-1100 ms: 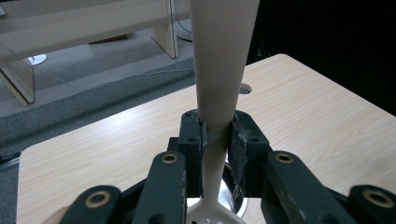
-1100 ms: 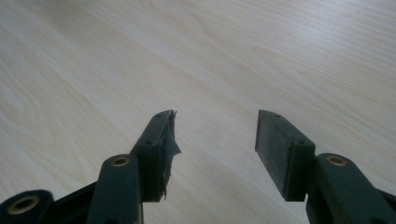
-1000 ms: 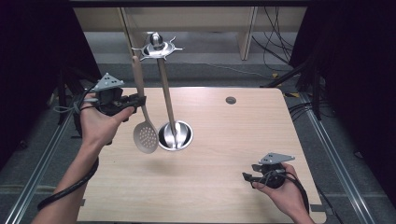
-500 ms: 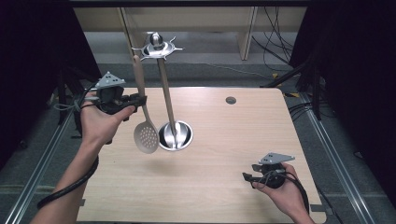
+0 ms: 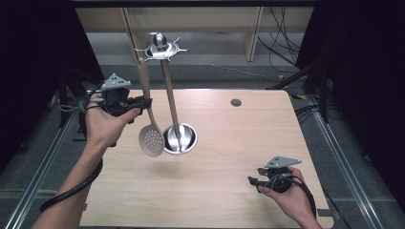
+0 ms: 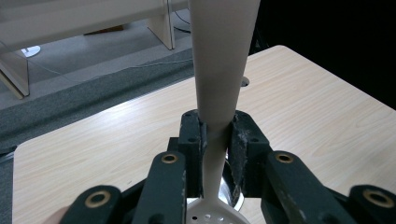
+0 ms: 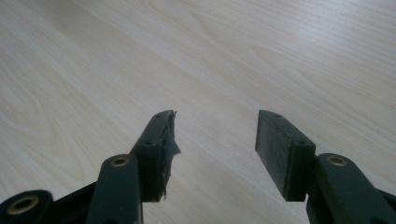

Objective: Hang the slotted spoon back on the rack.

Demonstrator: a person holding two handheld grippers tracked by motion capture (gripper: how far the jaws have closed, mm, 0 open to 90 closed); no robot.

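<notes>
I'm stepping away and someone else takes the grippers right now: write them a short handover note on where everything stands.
Left gripper: shut on the slotted spoon, clamped on its pale handle, head hanging just above the table.
Right gripper: open, holding nothing, low over the table's near right corner.
Utensil stand: upright at mid-table; the spoon's handle top is up at its hook ring, whether hooked on I cannot tell.
Done: spoon gripped.
Left, probably: settle the spoon on or off the hook, then release.
</notes>
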